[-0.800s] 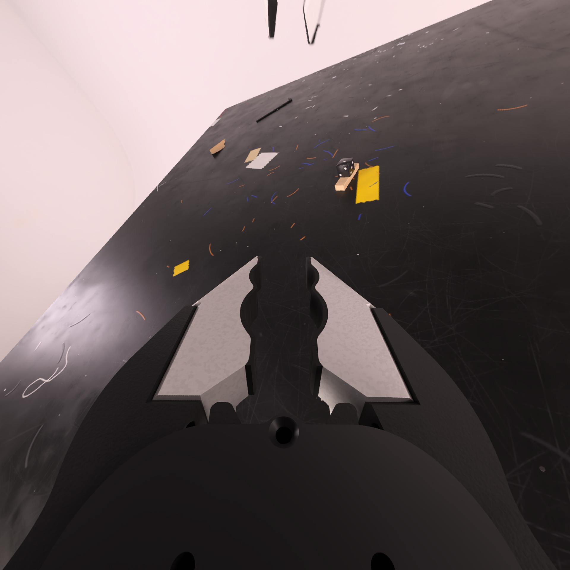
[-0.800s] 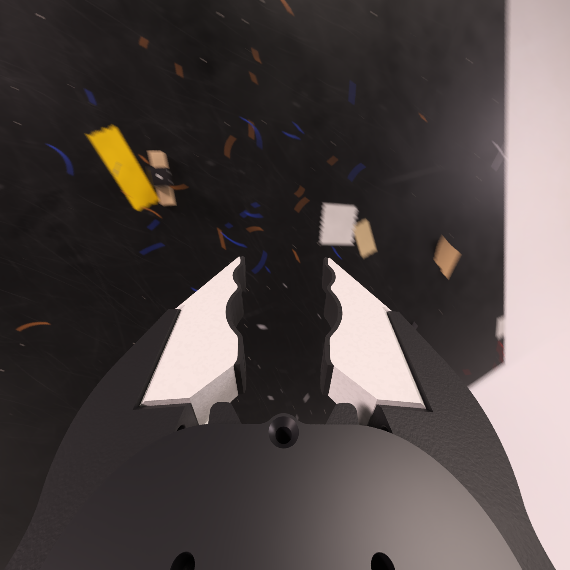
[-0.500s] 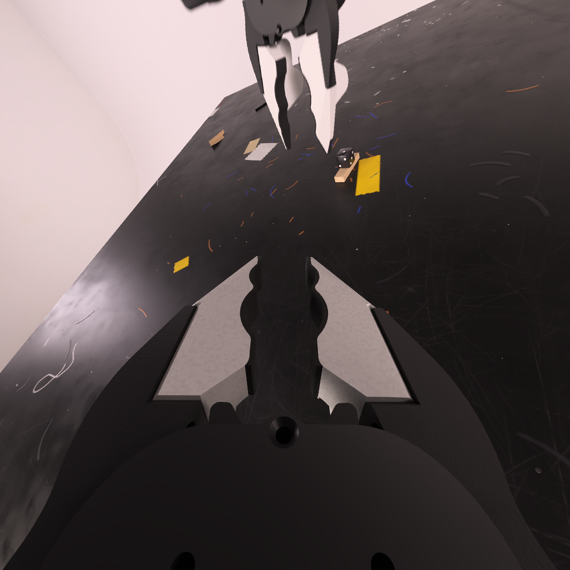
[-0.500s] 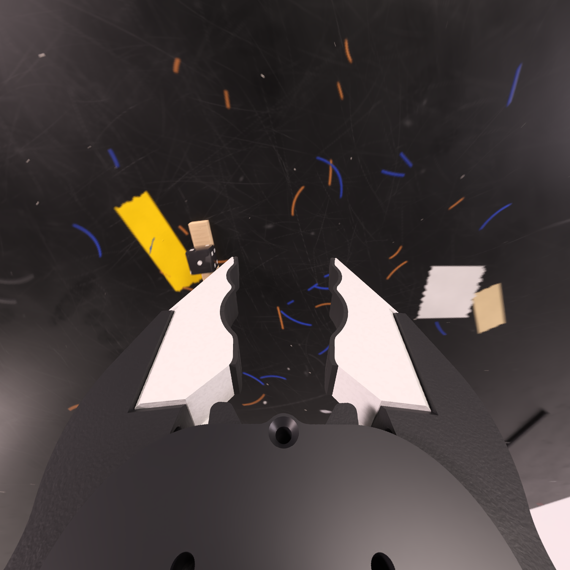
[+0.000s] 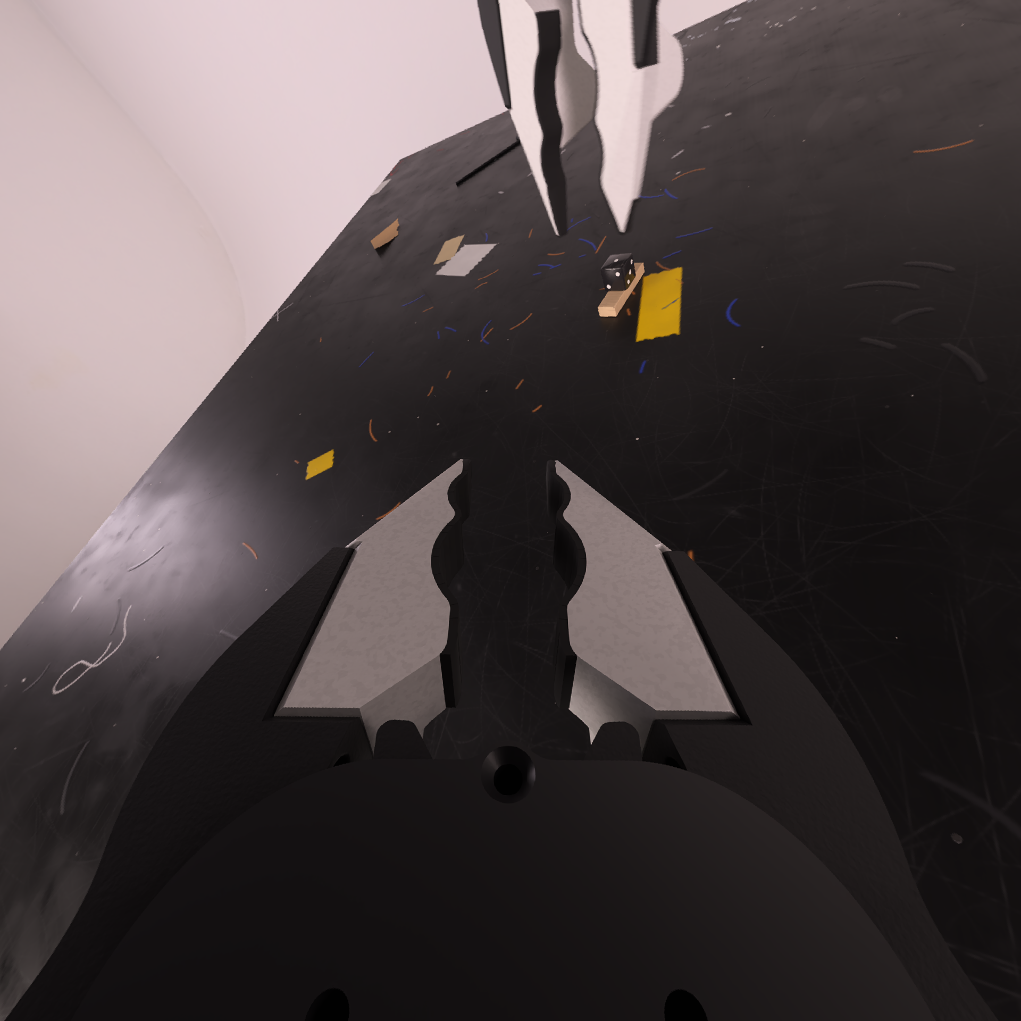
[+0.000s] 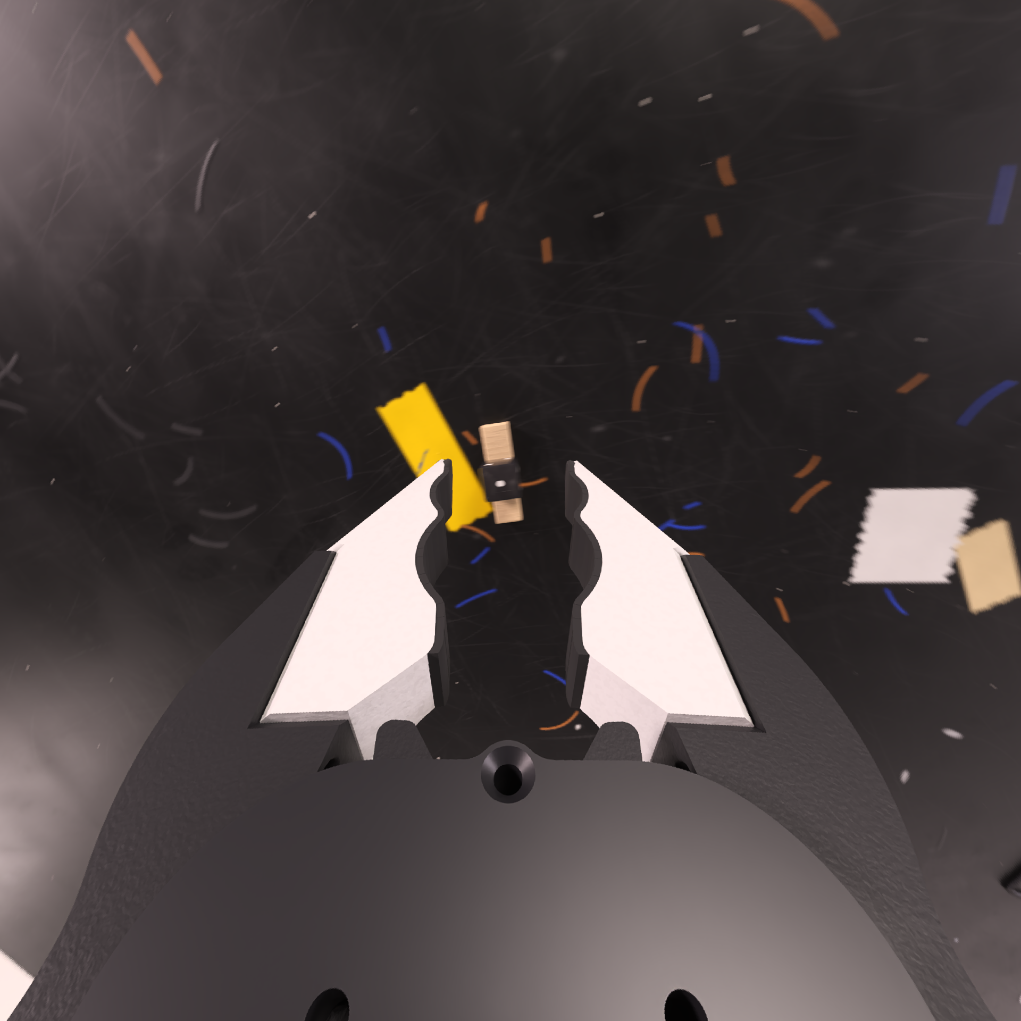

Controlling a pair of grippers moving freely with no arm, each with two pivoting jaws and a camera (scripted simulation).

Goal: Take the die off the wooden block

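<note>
A small black die (image 5: 617, 270) with white pips sits on a thin light wooden block (image 5: 621, 291) lying on the black table. In the right wrist view the die (image 6: 500, 482) rests on the middle of the block (image 6: 496, 442). My right gripper (image 6: 508, 463) is open and empty, pointing down at the die, which shows between its fingertips. It also shows in the left wrist view (image 5: 591, 231), hanging just above and behind the die. My left gripper (image 5: 508, 461) is open and empty, low over the table, well short of the block.
A yellow tape strip (image 5: 658, 304) lies beside the block. A grey patch (image 5: 464, 261), tan scraps (image 5: 385, 234) and a small yellow piece (image 5: 320, 464) lie to the left. The table's left edge (image 5: 232, 370) runs diagonally. Blue and orange flecks dot the surface.
My right gripper has come down and shifted over the die, which now lies between its fingertips; its jaws opened a little wider. My left gripper has barely moved.
</note>
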